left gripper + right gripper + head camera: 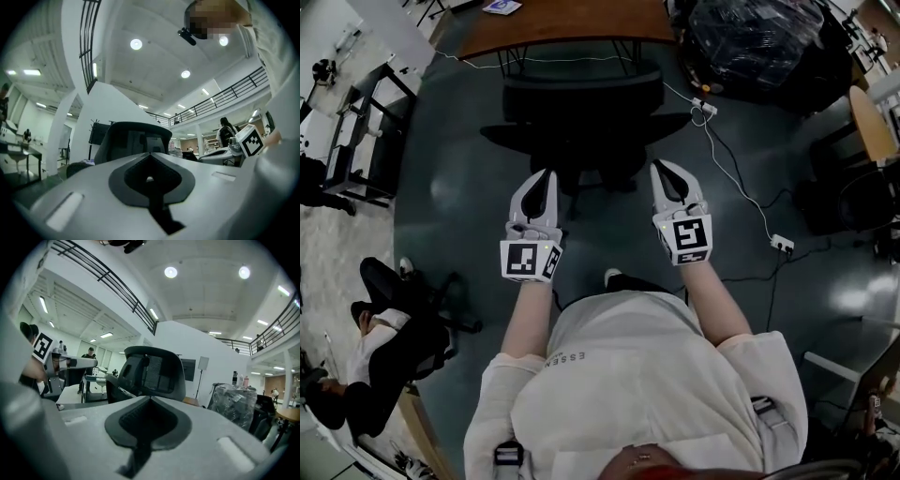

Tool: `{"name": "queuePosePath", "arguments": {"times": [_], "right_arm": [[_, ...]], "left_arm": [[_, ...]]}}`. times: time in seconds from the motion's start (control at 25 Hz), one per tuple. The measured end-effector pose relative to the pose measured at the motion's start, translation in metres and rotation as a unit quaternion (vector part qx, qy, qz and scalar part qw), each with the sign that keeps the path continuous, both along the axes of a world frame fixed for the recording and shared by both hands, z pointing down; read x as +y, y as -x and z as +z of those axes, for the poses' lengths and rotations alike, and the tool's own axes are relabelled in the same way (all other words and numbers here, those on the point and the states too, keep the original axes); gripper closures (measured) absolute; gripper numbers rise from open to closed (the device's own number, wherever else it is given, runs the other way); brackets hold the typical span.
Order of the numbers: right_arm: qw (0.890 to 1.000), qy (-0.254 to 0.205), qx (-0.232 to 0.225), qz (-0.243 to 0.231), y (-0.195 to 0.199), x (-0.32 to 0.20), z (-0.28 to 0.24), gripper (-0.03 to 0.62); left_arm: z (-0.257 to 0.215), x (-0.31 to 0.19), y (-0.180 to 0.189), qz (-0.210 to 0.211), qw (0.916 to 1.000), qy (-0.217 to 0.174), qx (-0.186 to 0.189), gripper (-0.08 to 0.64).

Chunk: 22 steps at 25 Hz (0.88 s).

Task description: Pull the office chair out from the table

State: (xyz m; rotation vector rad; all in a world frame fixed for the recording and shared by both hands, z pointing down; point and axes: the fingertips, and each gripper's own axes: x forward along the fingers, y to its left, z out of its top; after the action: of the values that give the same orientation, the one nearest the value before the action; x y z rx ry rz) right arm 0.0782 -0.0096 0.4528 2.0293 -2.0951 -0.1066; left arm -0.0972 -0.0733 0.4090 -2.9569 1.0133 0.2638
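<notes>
The black office chair stands at the brown table, its backrest toward me. Both grippers are held out side by side in front of it, not touching it. My left gripper is shut with nothing between its jaws; in the left gripper view its tips point at the chair back. My right gripper is also shut and empty; the right gripper view shows its tips below the mesh chair back, which is a short way off.
A person sits on the floor at the lower left. A black wrapped bundle lies right of the table. A white cable with power strips runs over the dark floor. A black rack stands left, a round wooden table right.
</notes>
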Motion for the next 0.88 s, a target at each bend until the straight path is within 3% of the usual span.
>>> {"name": "queuePosePath", "arguments": {"times": [0.2,0.4,0.6,0.88], "right_arm": [[1.000,0.012,-0.004,0.021,0.032,0.047,0.008,0.598],[0.999,0.022,-0.025,0.037,0.085,0.096,0.019,0.598],[0.998,0.033,-0.038,0.038,0.137,0.143,0.028,0.598],[0.997,0.036,-0.056,0.049,0.168,0.186,0.027,0.598]], "left_arm": [[0.016,0.035,0.046,0.001,0.9995,0.027,0.013,0.543],[-0.002,0.079,0.100,0.017,0.9982,0.042,0.038,0.543],[-0.012,0.130,0.145,0.025,0.9987,0.034,0.029,0.543],[0.004,0.187,0.172,0.028,0.9992,0.027,0.012,0.543]]}}
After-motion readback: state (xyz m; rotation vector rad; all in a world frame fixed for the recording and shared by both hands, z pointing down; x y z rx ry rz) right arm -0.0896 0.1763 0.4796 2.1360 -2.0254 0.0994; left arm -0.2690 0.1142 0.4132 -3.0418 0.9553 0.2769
